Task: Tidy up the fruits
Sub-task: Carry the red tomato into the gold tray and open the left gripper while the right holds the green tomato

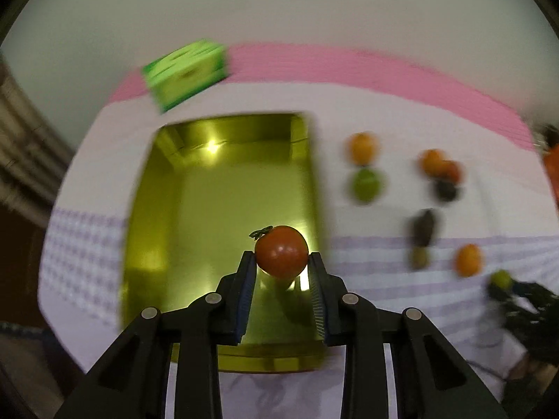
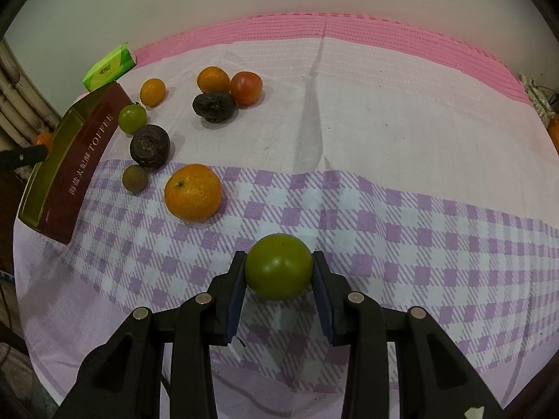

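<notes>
The left hand-held gripper (image 1: 281,256) is closed on a small, round, glossy red tomato (image 1: 281,250) with a dark green calyx, pinched at its widest girth between the two ribbed pads, and it hangs over the near right part of the open gold-lined rectangular tin box (image 1: 223,188), which looks empty inside. The tomato seems light, smooth-skinned and somewhat slippery, with soft flesh that would bruise or split under a hard squeeze, so a grip across the middle, with the calyx left clear, suits it best. The right hand-held gripper (image 2: 278,268) grips a round, dull green fruit (image 2: 278,266) the same way, its pads touching the sides at the equator, just above the lilac-and-white checked cloth (image 2: 401,230) spread over the worktop. That fruit looks firmer and a little heavier than the tomato. It probably tolerates more pressure, though its roundness could let it roll out if the pads sit off-centre. The rest wait on the cloth near the tin's maroon outer wall: a large orange mandarin (image 2: 193,192), two wrinkled dark purple passion fruits (image 2: 150,146), a small brownish round fruit (image 2: 135,178), a small green tomato (image 2: 132,119), two smaller oranges (image 2: 152,92) and another red tomato (image 2: 246,87). The wrinkled ones look brittle-shelled and light.
</notes>
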`<move>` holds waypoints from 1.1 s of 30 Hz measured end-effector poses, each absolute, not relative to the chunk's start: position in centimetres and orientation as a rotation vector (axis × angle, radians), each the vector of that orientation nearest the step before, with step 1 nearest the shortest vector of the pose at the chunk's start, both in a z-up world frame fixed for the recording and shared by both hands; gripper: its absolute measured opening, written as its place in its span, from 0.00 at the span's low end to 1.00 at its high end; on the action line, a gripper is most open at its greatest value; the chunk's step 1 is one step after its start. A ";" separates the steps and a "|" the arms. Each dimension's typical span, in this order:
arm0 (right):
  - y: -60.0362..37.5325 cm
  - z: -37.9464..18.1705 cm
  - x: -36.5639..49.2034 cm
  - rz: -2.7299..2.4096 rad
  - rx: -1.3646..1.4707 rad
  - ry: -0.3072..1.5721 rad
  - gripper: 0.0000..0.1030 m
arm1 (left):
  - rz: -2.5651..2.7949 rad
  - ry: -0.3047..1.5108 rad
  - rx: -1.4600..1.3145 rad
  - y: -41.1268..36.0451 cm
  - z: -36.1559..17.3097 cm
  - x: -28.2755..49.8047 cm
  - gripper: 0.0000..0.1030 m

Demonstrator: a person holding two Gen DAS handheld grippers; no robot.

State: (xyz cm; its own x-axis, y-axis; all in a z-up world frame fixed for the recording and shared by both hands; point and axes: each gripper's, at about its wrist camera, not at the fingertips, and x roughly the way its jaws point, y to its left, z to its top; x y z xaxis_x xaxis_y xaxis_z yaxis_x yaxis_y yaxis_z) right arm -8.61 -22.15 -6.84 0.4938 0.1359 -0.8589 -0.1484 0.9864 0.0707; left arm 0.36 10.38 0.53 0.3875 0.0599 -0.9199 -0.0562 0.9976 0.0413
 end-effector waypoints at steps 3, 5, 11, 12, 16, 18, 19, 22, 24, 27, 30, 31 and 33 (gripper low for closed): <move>-22.0 -6.8 -8.5 0.165 -0.025 1.042 0.33 | 0.141 1.205 -0.004 13.3 -1.2 0.1 0.30; -21.8 -6.8 -8.4 0.158 -0.031 1.046 0.33 | 0.157 1.236 -0.020 14.2 -2.1 -0.1 0.30; -21.7 -6.8 -8.4 0.152 -0.037 1.047 0.33 | 0.188 1.273 -0.016 15.6 -4.0 -0.6 0.30; -21.7 -6.9 -8.4 0.149 -0.035 1.047 0.33 | 0.194 1.279 -0.006 15.7 -4.2 -0.7 0.30; -21.6 -6.4 -8.6 0.140 -0.047 1.034 0.33 | 0.197 1.295 -0.009 16.2 -5.1 -0.5 0.30; -21.3 -5.6 -8.7 0.138 -0.055 1.020 0.33 | 0.194 1.286 -0.013 16.1 -5.0 -0.7 0.31; -21.1 -5.1 -8.7 0.139 -0.060 1.010 0.33 | 0.193 1.287 -0.012 16.1 -5.0 -0.7 0.31; -19.4 -3.1 -8.2 0.177 -0.087 0.973 0.33 | 0.187 1.285 -0.011 16.1 -5.1 -0.8 0.31; -16.9 -1.4 -7.6 0.239 -0.124 0.940 0.33 | 0.177 1.279 -0.022 16.3 -5.0 -1.0 0.31; -12.6 0.2 -6.7 0.365 -0.146 0.915 0.33 | 0.147 1.251 -0.095 17.0 -4.0 -1.5 0.32; -7.1 1.0 -5.3 0.512 -0.132 0.911 0.33 | 0.126 1.191 -0.171 17.9 -2.2 -2.5 0.54; -5.4 1.1 -4.8 0.552 -0.129 0.906 0.33 | 0.118 1.159 -0.191 18.2 -1.5 -2.9 0.63; -1.9 1.0 -3.9 0.616 -0.152 0.908 0.33 | 0.106 1.099 -0.208 18.4 0.0 -3.9 0.66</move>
